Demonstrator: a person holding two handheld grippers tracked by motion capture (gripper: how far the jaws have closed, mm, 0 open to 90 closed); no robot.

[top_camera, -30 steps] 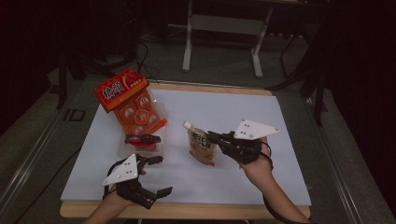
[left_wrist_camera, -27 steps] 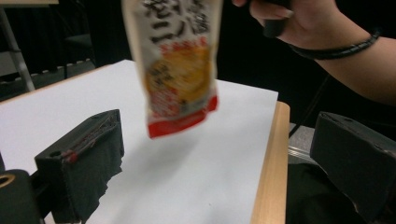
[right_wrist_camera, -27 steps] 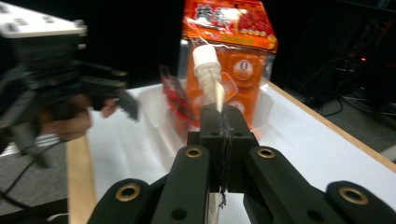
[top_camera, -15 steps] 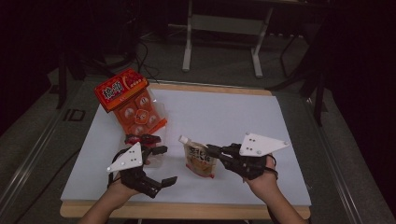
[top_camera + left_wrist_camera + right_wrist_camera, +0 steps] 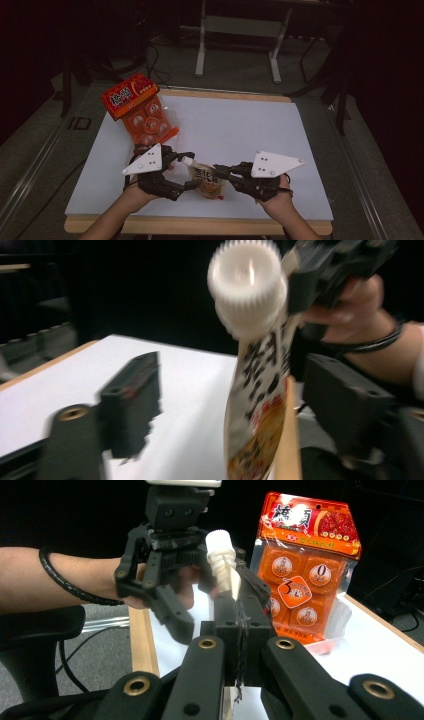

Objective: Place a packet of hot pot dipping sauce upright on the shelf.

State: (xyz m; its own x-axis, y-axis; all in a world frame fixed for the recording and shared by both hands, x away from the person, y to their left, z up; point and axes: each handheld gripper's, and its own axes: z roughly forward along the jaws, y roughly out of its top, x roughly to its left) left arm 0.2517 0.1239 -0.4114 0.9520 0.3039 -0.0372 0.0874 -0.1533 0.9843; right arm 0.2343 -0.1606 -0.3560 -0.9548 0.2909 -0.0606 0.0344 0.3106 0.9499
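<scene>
**Both tools on the spouted pouch at the near edge**

Right tool is what I read first: its two black jaws are pressed flat together on the thin edge of the pouch, and in the right gripper view I see them clamped with the film pinched between. Left tool stands wide, one hard, blocky jaw on each side of the pouch's top end; in the left gripper view there is clear space between the jaws and the film, so I cannot say it grips anything.

Largest first. I see the table as a flat, matte white sheet on a pale wooden board, with a wooden lip showing along the near and far sides. Its middle and right half lie bare, so that is where I have room to move; toward the near edge there is little margin, since both hands sit close to the lip.

Next comes the orange snack pack at the far left: glossy plastic, with a red printed header card above a clear blister of round orange cells. It lies well apart from the pouch.

The pouch is a soft, slim printed bag, held between the two tools at the near middle of the table. In the left gripper view it stands on edge.

Smallest is its white cap, a round, ribbed plastic screw top on the pouch's spout, sitting between the left tool's jaws.
</scene>
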